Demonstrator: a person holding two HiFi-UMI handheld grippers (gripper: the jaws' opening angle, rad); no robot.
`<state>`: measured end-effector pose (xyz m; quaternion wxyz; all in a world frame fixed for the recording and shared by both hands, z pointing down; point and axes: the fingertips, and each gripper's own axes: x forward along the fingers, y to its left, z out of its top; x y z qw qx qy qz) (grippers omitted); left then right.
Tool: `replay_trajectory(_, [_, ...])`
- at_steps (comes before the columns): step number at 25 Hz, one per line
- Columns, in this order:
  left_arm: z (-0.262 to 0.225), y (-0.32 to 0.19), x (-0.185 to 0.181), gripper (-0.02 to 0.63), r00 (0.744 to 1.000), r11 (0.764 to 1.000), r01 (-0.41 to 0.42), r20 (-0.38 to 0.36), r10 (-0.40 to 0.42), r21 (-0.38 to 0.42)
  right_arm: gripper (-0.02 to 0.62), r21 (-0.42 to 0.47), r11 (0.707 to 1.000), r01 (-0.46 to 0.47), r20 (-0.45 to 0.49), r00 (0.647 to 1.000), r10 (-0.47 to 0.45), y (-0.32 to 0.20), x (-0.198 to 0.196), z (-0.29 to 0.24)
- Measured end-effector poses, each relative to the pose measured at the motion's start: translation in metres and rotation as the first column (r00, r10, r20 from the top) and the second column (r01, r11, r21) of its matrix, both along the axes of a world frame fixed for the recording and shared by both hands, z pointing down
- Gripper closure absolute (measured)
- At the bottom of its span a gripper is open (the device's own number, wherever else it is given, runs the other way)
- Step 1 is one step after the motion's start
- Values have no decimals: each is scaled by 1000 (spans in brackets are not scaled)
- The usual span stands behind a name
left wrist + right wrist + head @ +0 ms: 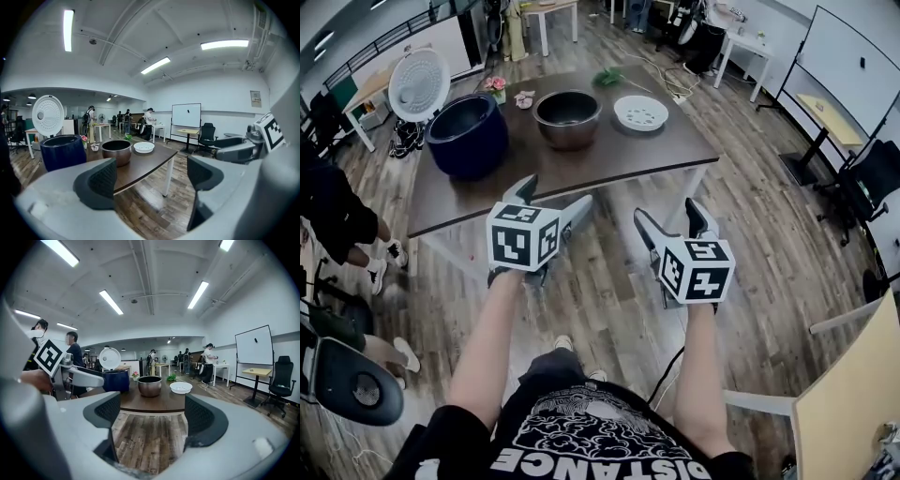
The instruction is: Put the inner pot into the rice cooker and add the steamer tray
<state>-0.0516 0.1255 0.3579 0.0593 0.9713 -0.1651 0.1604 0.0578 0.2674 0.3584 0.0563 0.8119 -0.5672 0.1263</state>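
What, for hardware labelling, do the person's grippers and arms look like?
The left gripper and right gripper are pale grey with dark ribbed pads, each bearing a white cube of black square markers. No sleeves reach the forearms; black T-shirt with white print.

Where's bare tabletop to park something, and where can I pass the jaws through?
Bare: the near strip of the table, from the rice cooker past the inner pot to the corner by the steamer tray. Gaps between those three are narrow. Crowded: the far edge, with flowers, a small pink item and a green sprig.
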Motion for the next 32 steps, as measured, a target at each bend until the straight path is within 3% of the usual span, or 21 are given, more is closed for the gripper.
replay_trajectory(11, [7,-60,6,133,997,997,69,-17,-70,-20,178,-6,998,56,-7,998,-56,-63,19,3])
replay_trajectory(32, [9,-232,88,133,998,995,61,-24,-63,-77,179,-80,996,51,15,999,-50,-227,93,3])
